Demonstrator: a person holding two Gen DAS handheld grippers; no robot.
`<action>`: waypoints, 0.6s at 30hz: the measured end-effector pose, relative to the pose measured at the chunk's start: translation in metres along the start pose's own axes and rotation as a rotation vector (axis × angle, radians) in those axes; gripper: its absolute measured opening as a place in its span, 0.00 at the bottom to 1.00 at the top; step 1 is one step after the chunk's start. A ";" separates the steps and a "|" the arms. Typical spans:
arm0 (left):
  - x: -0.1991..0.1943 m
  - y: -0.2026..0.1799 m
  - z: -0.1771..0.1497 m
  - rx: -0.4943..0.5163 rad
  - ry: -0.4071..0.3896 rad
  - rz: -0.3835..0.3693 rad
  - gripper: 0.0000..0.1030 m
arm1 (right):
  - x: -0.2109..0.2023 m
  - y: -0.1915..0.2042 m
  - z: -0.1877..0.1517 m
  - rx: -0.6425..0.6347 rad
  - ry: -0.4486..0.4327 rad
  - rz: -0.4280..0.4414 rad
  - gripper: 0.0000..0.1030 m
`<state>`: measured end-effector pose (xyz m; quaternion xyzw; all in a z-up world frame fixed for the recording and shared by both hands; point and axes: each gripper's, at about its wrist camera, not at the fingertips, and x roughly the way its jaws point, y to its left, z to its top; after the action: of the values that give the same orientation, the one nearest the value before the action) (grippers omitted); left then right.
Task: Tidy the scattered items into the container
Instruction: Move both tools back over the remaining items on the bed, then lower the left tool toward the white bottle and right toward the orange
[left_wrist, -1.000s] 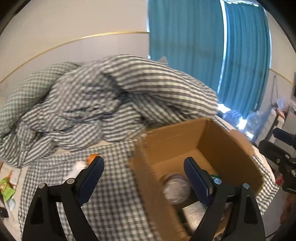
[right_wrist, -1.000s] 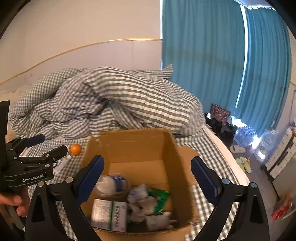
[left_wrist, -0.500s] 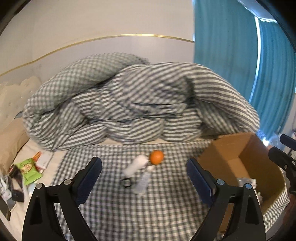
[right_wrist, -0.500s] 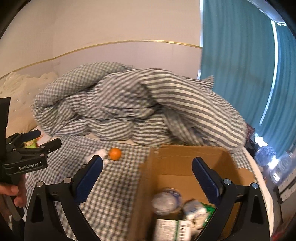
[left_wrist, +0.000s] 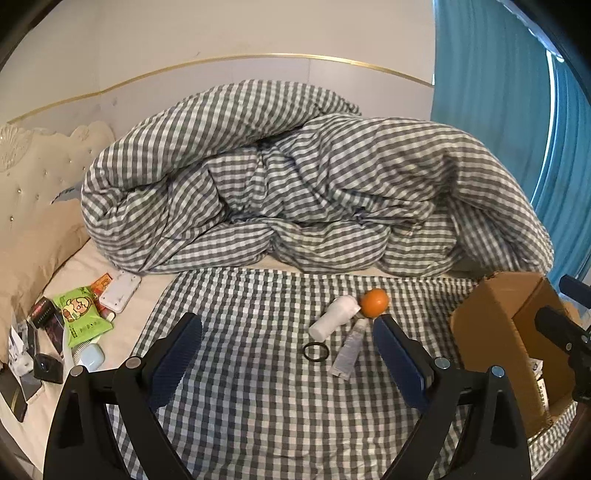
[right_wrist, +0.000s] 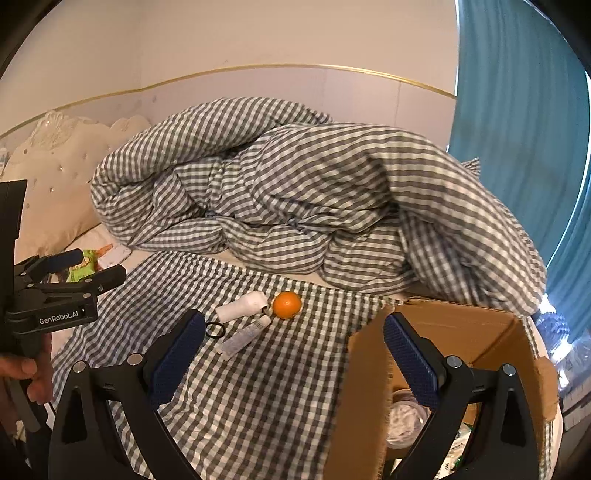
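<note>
Items: one round orange (left_wrist: 373, 302), one white cylindrical bottle (left_wrist: 334, 322), one translucent tube (left_wrist: 350, 347), one black ring (left_wrist: 316, 350), clustered on my gingham sheet (left_wrist: 258, 387).
Container: brown cardboard box (right_wrist: 458, 332), right of them.
Left tongs (left_wrist: 288, 354): wide open, empty, items between my pads.
Right tongs (right_wrist: 293, 350): wide open, empty, straddling the box's edge.

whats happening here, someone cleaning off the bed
A person holds a gripper in each hand and is tidying loose items into the cardboard box. Both the left tool and right tool are open and empty. An orange, white bottle, small tube and black ring lie on the checked sheet.
</note>
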<state>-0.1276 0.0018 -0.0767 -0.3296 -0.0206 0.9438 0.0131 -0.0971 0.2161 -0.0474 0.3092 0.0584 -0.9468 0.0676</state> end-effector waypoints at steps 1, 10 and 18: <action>0.003 0.002 -0.001 -0.001 0.005 0.001 0.93 | 0.004 0.001 0.000 0.000 0.004 0.002 0.95; 0.047 0.006 -0.009 0.019 0.060 0.001 0.93 | 0.051 0.006 -0.007 0.004 0.065 0.010 0.95; 0.103 -0.011 -0.012 0.075 0.114 -0.039 0.93 | 0.097 0.002 -0.009 0.020 0.110 0.006 0.95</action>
<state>-0.2008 0.0166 -0.1494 -0.3817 0.0092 0.9231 0.0449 -0.1691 0.2066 -0.1126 0.3618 0.0515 -0.9286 0.0640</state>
